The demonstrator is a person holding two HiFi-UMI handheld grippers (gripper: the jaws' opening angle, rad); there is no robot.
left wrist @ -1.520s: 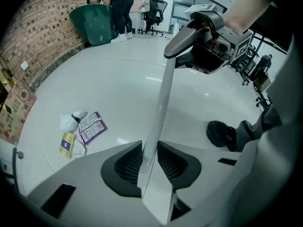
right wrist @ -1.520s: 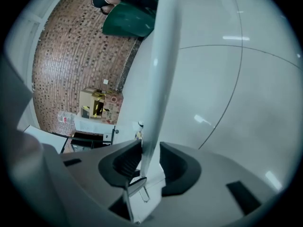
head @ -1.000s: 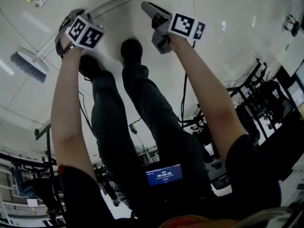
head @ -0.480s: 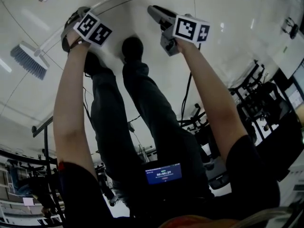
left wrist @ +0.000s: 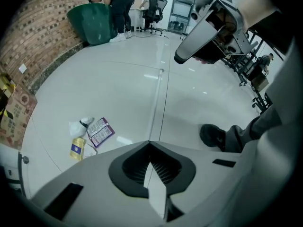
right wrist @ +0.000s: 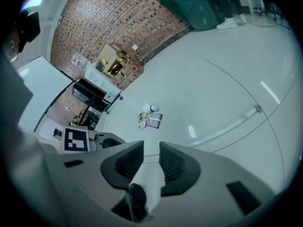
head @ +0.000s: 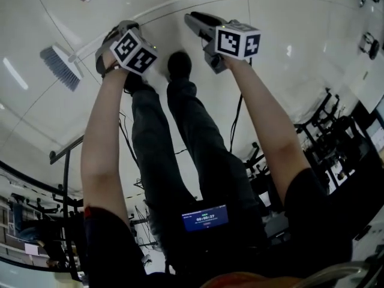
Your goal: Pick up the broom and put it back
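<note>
L tongs (left wrist: 150, 145) just clamped on broom handle (left wrist: 156, 103), litter (left wrist: 90, 134)

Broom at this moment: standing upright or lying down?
Lying down. In the head view the broom stretches along the floor, brush head at left; the right gripper view shows its handle flat there too.

In the head view both bare arms reach up from about 6 o'clock, the left arm (head: 99, 137) ending near 11 o'clock and the right arm (head: 264, 125) near 12. Each wrist carries its gripper with a marker cube (head: 133, 51) turned toward the camera. The left gripper (left wrist: 150, 144) points steeply down; its jaws have just closed and meet with nothing between them. The right gripper (right wrist: 151, 148) slants toward 10 o'clock, jaws parted and pressing on nothing.
</note>
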